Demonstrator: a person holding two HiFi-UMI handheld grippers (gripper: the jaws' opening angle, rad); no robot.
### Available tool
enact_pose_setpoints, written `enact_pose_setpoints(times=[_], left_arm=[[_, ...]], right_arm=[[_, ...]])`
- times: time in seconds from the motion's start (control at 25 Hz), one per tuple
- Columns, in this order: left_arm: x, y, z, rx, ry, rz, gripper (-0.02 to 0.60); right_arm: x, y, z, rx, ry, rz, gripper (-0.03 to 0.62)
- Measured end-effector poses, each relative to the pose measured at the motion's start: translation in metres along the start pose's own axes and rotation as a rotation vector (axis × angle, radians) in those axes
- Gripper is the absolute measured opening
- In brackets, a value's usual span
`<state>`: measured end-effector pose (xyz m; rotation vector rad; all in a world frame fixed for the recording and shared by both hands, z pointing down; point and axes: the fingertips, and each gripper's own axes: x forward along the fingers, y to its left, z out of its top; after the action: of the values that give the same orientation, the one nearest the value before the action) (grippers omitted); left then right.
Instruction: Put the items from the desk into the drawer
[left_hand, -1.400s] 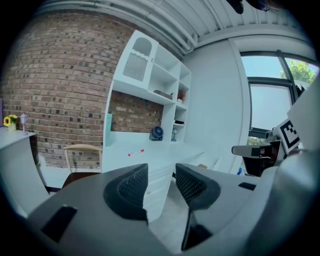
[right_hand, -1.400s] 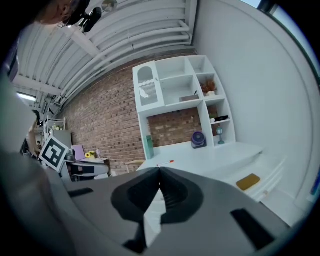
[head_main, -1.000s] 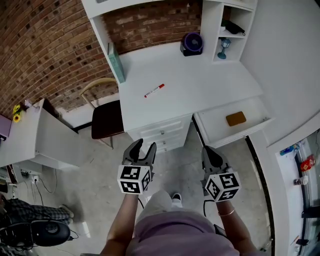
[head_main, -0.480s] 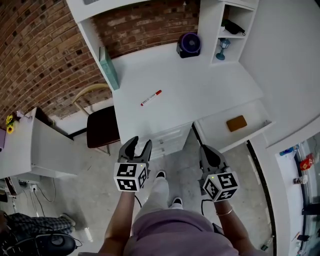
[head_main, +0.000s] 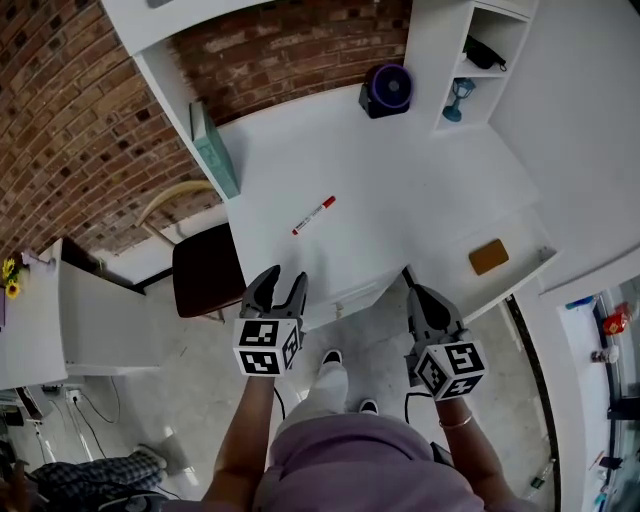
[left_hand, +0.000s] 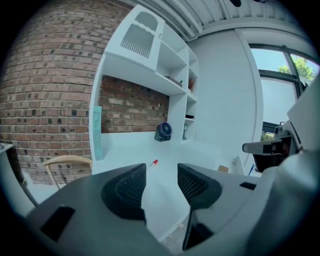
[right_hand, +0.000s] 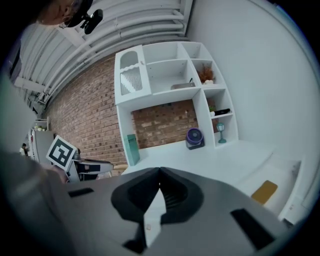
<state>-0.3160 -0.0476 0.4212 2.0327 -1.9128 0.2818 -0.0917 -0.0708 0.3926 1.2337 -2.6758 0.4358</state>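
red marker (head_main: 314, 215), frame centre, on desk (head_main: 400, 170): not yet stowed.
my left gripper (head_main: 284, 281), jaws apart, empty, should straddle it crosswise; right gripper (head_main: 416, 294) pinched closed.

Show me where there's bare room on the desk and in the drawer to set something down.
The desk is bare right of the marker and between it and the teal book. The drawer is free left of the brown block. Only the back by the fan is crowded.
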Motion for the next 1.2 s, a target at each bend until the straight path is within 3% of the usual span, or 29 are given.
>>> enact_pose_setpoints(times=[0.52, 1.2], left_arm=[[0.078, 0.039, 0.014, 0.063, 0.059, -0.092, 0.198], [0.164, 0.055, -0.016, 0.153, 0.21, -0.171, 0.189]], right_arm=[[0.047, -0.01, 0.002, 0.046, 0.019, -0.116, 0.003], [0.07, -0.033, -0.014, 0.089, 0.078, -0.213, 0.003]])
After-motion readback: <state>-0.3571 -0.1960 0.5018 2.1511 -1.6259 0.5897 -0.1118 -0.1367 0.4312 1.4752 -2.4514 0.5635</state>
